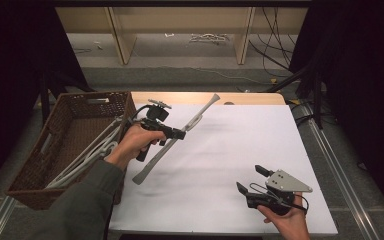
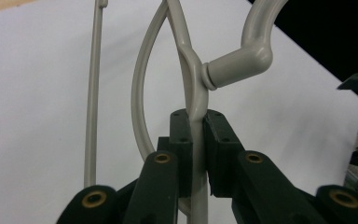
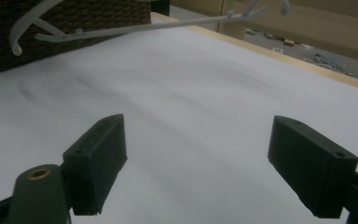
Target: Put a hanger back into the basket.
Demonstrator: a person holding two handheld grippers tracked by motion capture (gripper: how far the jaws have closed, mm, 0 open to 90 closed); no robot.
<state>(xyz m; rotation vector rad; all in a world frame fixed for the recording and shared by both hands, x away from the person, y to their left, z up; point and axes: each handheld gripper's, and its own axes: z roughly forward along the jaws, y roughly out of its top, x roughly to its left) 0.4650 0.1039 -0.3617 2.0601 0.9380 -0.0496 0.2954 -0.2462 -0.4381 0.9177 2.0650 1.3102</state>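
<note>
Grey hanger pinched in left gripper; right gripper wide apart, nothing between

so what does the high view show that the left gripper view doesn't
High view alone: the brown wicker basket at the table's left edge with more grey hangers leaning out of it, the person's left hand, and the right gripper with its jaws apart over bare white cloth.

Left gripper view alone: the pads pressing a thin stem just below where the hook joins the hanger body.

Both: the left gripper shut on a grey hanger, and the white table cover.
</note>
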